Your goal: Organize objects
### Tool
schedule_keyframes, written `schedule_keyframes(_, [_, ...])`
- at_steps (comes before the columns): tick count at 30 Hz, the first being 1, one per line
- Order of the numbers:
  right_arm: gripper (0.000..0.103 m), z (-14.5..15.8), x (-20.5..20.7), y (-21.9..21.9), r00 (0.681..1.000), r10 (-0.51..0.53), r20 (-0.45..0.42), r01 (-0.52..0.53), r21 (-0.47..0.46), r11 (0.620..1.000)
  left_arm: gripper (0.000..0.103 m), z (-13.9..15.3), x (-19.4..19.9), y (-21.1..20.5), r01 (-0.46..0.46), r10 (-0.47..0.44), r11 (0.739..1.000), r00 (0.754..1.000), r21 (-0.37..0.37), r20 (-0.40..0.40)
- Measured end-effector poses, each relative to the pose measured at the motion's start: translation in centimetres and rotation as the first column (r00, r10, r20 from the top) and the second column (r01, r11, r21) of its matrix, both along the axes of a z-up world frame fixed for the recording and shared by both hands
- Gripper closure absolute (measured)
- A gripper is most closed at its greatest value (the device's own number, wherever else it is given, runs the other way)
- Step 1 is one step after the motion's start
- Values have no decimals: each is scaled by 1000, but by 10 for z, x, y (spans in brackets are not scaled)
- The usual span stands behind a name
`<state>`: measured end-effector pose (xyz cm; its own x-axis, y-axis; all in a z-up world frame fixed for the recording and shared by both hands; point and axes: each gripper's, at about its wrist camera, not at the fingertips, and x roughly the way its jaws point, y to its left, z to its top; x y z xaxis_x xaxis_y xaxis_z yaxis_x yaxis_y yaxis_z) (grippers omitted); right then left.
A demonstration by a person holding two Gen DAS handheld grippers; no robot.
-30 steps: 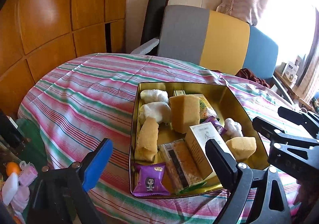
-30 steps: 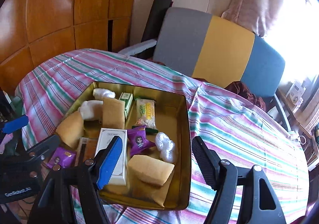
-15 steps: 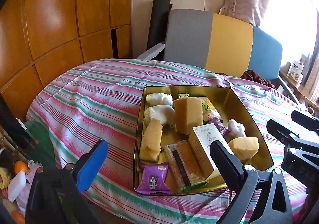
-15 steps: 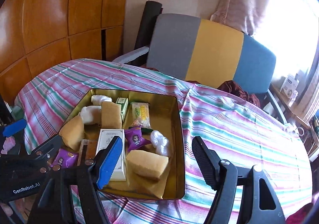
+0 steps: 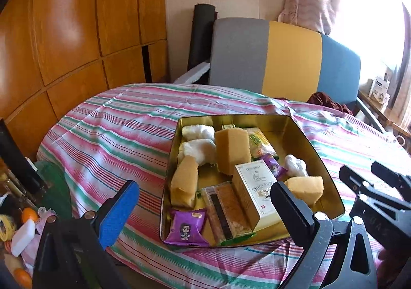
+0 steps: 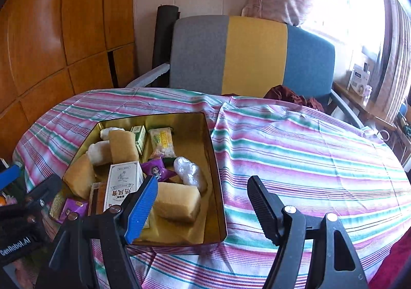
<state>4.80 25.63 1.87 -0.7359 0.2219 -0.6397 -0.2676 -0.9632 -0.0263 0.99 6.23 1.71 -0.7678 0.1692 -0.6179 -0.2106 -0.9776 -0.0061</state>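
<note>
A gold tin (image 5: 300, 132) (image 6: 218, 168) sits on a striped tablecloth, filled with snacks: yellow sponge cakes (image 5: 232, 150) (image 6: 177, 201), a white box (image 5: 257, 186) (image 6: 123, 183), purple packets (image 5: 186, 227) (image 6: 156, 170), white wrapped pieces (image 5: 197, 132) (image 6: 188, 169) and a brown bar (image 5: 226, 212). My left gripper (image 5: 200, 206) is open and empty, held back from the tin's near edge. My right gripper (image 6: 203, 201) is open and empty, above the tin's near right corner.
A grey, yellow and blue chair (image 5: 282, 57) (image 6: 251, 55) stands behind the round table. Wooden wall panels (image 5: 64, 32) are on the left. Cluttered small items (image 5: 23, 224) lie low at the left. Striped cloth (image 6: 308, 155) spreads right of the tin.
Both grippers have drawn back and up from the tin, so it looks smaller and lower in both views. Both stay open. Nothing in the tin has moved.
</note>
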Motion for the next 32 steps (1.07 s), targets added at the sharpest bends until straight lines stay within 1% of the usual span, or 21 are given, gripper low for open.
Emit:
schedule_keyframes(7, [30,-3,-2,-8,1000,18,12,-18,10,1000,0,4,1,-6,-61,60,998,998,-30,-34])
schedule_keyframes(23, [30,-2,-18,-23,998,51,26,-51,35,998,0,-2,-5,-18,-68,68,998,998,-2,15])
schedule_keyframes(28, [30,-5,-21,-24,998,54,39,-55,28,998,0,-2,-6,-19,-74,74,997,997,-3,-2])
schedule_keyframes(32, [30,-7,-21,-23,998,56,41,-57,24,998,0,-3,-7,-21,-79,79,997,997,3,4])
